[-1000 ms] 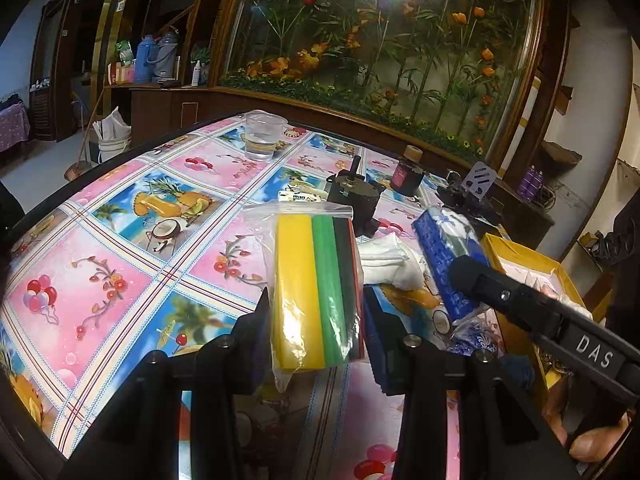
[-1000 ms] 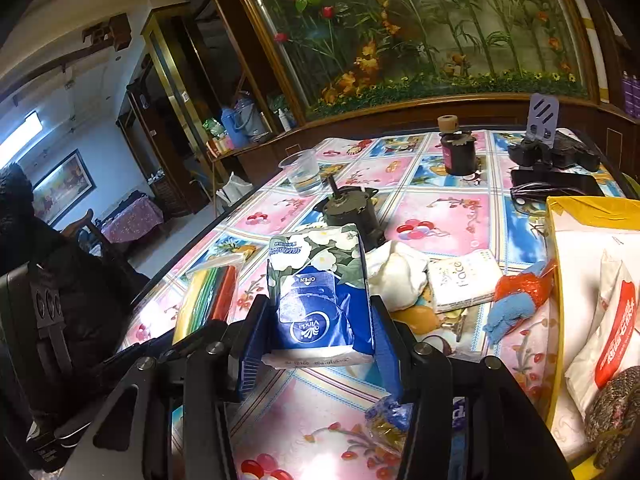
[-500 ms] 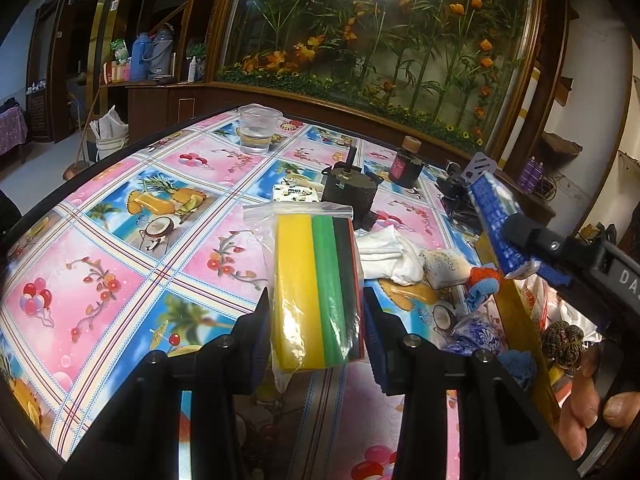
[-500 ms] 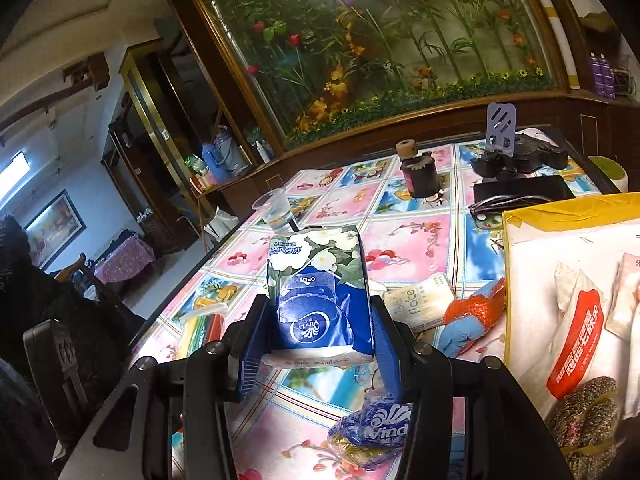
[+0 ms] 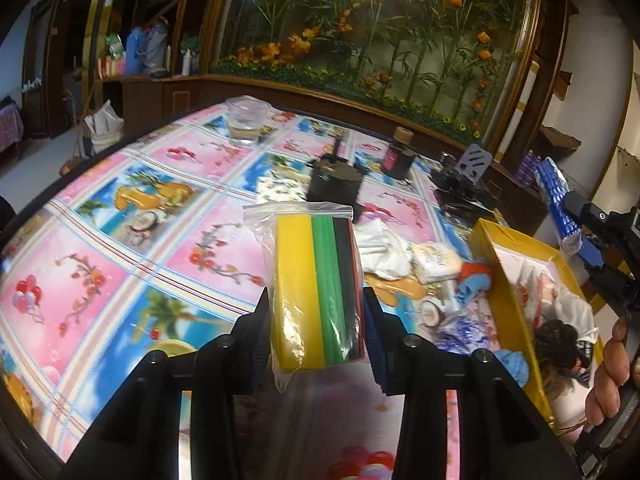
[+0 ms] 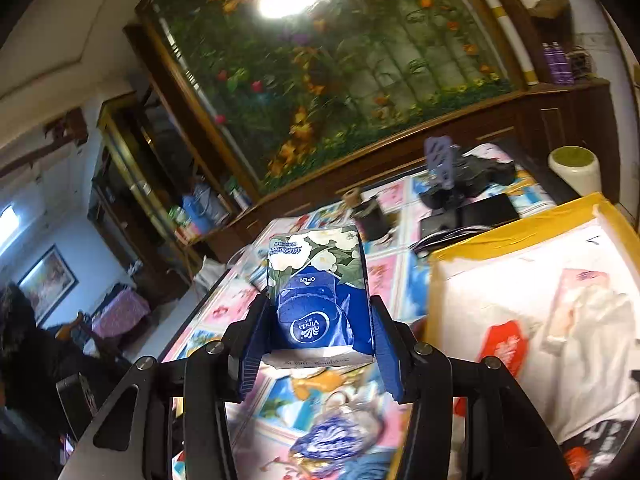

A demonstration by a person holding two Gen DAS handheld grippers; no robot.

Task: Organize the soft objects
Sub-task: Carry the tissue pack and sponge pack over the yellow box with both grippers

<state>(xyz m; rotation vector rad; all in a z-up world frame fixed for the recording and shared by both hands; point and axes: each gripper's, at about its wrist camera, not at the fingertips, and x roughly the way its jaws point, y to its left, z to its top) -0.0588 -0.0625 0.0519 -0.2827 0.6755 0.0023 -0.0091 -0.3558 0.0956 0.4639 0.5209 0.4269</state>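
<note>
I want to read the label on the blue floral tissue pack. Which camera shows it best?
The right wrist view: the blue floral tissue pack sits centred between the right gripper fingers, logo facing the lens. The left wrist view shows only its blue edge at far right.

Yellow-green-black sponges point(image 5: 318, 288), blue floral tissue pack point(image 6: 320, 296)

Clear cup point(image 5: 247, 126) far on table; dark jar point(image 5: 397, 156), black phone stand point(image 5: 472, 168) farther right.
</note>
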